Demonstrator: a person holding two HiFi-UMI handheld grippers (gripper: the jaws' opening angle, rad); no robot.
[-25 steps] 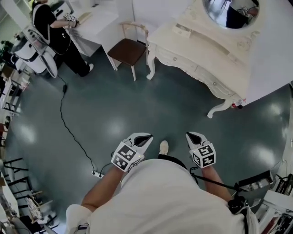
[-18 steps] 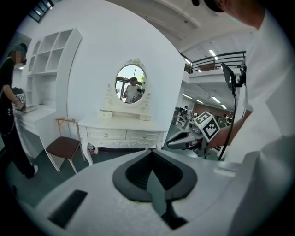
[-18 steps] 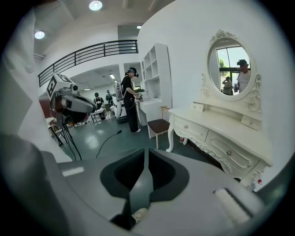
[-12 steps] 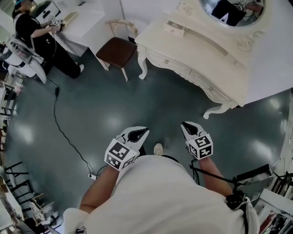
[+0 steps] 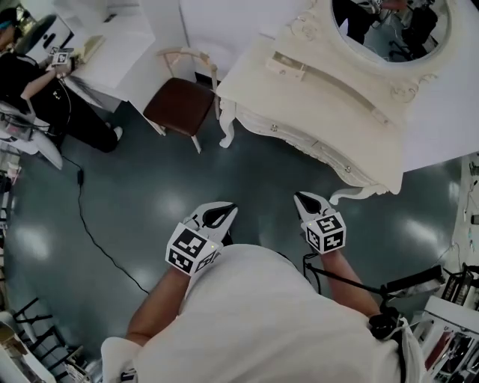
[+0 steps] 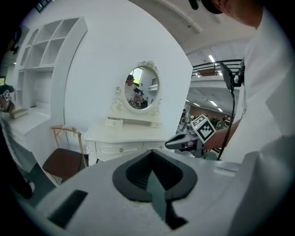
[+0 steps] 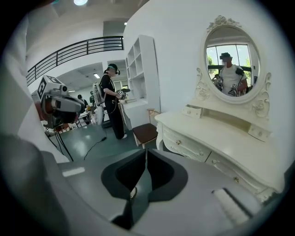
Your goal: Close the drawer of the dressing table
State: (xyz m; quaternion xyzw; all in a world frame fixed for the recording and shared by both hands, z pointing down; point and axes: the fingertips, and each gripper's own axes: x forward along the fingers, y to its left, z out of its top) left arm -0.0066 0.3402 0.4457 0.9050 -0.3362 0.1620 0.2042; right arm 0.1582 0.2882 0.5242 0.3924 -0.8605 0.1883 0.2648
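Note:
The cream dressing table [image 5: 322,97] with its oval mirror [image 5: 389,22] stands against the wall at the upper right. Its drawer fronts [image 7: 186,146] carry small knobs, and I cannot tell whether one stands out. My left gripper [image 5: 218,212] is held over the floor short of the table, its jaws together and empty, as the left gripper view [image 6: 151,153] also shows. My right gripper [image 5: 303,199] hovers closer to the table's curved leg [image 5: 352,194]. Its jaws are closing, a hairline slit [image 7: 145,150] with nothing in it.
A brown-seated wooden chair [image 5: 179,105] stands left of the table. A person in black [image 5: 45,90] works at a white desk [image 5: 112,37] at the far left. A black cable [image 5: 97,239] trails across the dark green floor [image 5: 262,179]. Racks [image 5: 449,329] sit at the right.
The dressing table has drawn nearer and larger in the head view. Both grippers have travelled forward toward it with the person, staying side by side.

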